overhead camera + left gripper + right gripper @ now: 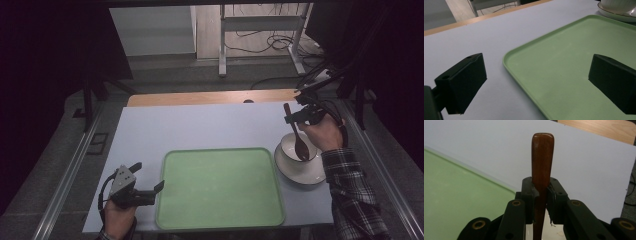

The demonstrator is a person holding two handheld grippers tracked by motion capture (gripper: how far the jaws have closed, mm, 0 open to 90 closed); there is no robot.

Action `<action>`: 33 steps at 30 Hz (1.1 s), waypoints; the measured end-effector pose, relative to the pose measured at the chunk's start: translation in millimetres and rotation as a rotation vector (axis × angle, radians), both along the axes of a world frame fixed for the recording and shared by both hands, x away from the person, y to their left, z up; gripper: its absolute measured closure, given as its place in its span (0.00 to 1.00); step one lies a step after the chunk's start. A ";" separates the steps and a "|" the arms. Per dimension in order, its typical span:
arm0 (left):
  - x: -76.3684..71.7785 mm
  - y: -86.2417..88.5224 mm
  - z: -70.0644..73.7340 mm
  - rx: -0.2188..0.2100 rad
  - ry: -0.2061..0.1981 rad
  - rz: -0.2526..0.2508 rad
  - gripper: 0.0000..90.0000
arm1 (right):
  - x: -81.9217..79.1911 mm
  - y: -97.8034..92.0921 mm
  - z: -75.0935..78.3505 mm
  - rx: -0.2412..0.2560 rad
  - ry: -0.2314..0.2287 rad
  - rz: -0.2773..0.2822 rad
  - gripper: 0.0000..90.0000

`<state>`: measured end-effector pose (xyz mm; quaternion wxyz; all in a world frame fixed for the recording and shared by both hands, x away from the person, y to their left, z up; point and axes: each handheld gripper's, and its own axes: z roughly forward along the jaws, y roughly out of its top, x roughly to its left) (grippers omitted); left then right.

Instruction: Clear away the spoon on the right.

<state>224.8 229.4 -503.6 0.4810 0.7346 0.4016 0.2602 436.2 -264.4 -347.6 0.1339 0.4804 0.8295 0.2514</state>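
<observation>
Wooden spoon [299,137]: clamped by its handle in my right gripper [298,116], its dark end down in the white bowl [290,144]. Bowl: on a saucer [300,172], just right of the green tray [220,187]. Tray: bare. Left gripper [148,181]: jaws apart, empty, at tray's left edge. Judgement: nothing loaded onto tray yet.

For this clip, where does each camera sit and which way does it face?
High view: above the person's side, looking forward and down on the green tray, bowl on its plate; both forearms, left gripper, right gripper.
Left gripper view: rides the left gripper, jaws apart, facing the tray's corner.
Right gripper view: rides the right gripper, clamping the wooden spoon.
Shared: the tray.
</observation>
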 end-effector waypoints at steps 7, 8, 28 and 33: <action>-0.1 -0.4 0.1 0.000 -0.002 0.000 0.02 | -10.7 6.9 -1.3 0.004 0.039 0.035 0.86; -0.2 -0.3 0.3 0.000 -0.003 0.000 0.02 | -13.8 9.3 -2.2 0.006 0.048 0.043 0.86; -0.6 -0.6 0.7 0.002 -0.007 0.000 0.02 | -41.1 44.0 -21.1 -0.019 0.145 0.117 0.86; -0.5 -0.7 0.7 0.004 -0.006 -0.001 0.02 | -43.8 55.0 -31.9 -0.031 0.181 0.138 0.86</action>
